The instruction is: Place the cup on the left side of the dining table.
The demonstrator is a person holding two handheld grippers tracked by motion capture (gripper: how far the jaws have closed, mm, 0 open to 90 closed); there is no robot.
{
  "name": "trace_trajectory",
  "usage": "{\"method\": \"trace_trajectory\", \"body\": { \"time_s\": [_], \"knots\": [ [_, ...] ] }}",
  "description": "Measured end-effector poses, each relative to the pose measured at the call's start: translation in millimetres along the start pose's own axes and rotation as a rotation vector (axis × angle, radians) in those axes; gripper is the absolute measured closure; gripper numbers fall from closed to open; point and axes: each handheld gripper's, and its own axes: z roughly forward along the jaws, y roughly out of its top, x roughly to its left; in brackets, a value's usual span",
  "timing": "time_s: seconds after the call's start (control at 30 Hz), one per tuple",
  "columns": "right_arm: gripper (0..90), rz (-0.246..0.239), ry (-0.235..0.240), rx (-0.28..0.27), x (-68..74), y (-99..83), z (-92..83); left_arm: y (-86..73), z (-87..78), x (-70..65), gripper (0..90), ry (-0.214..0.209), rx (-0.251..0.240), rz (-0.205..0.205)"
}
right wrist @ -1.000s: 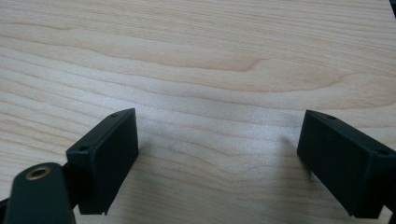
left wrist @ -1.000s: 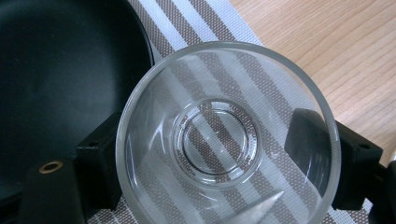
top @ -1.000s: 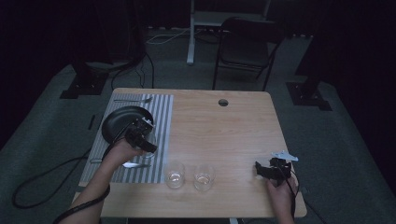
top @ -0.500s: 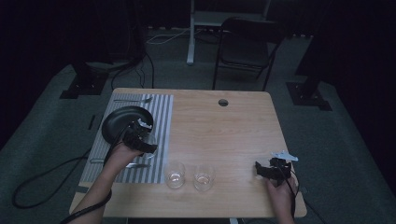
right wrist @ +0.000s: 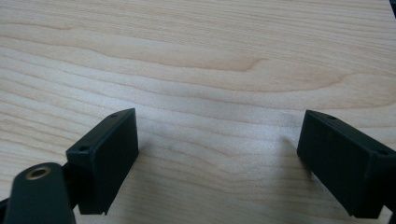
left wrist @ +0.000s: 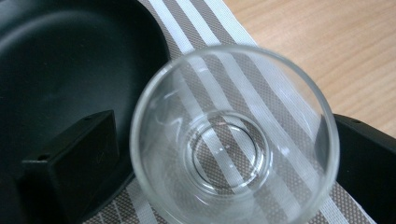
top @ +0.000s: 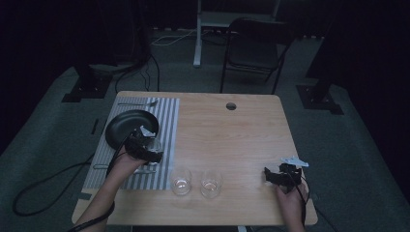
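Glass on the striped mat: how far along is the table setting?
Done: one glass stands upright on the striped mat beside the black plate. In hand: the left gripper straddles it, jaws just opened, left pad clear of it. Left: two glasses wait on bare wood; the right gripper rests open.

Both grippers are black with blocky, screw-pitted fingers (right wrist: 105, 158), trailing black cables; the right carries a grey plate.

My right gripper (right wrist: 219, 163) sits low over the table (right wrist: 201, 70), jaws spread wide, one at each side. Between them there's bare pale wood grain running across, with soft shadows lying beside each black jaw.
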Motion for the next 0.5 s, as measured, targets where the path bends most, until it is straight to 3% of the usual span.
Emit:
{"method": "trace_trajectory", "body": {
  "time_s": [0.13, 0.27, 0.5],
  "knots": [
    [12.2, 0.000, 0.000, 0.000, 0.0, 0.0, 0.0, -5.6, -1.2, 0.0, 0.1, -0.021, -0.013, -0.026],
    [12.2, 0.000, 0.000, 0.000, 0.0, 0.0, 0.0, -12.0, -1.7, 1.6, 0.1, -0.016, -0.017, -0.067],
    [12.2, 0.000, 0.000, 0.000, 0.0, 0.0, 0.0, -23.8, -7.1, 3.3, 0.1, -0.008, -0.030, -0.093]
  ]
}}
